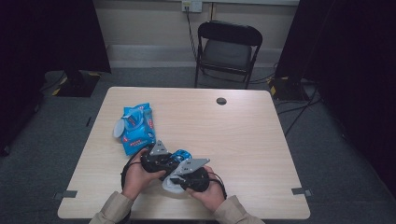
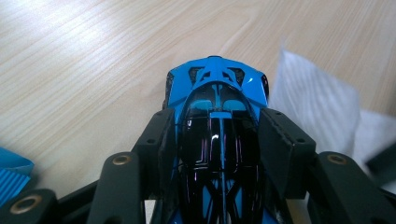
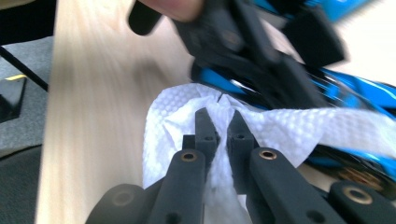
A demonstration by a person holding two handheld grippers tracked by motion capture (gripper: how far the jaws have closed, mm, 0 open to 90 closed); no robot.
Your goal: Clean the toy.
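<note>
Left gripper (image 2: 219, 140) is clamping the glossy blue-and-black toy sports car (image 2: 217, 121) by its flanks, steadying it at lower centre of the high view, just above the pale wood worktop (image 1: 243, 135). Right gripper (image 3: 222, 123), jaws clenched on a white embossed wet wipe (image 3: 280, 126), is pressing it against the car, likely cleaning it. Blue wipes pack (image 1: 136, 128) is lying upper left of both; label unreadable.
</note>
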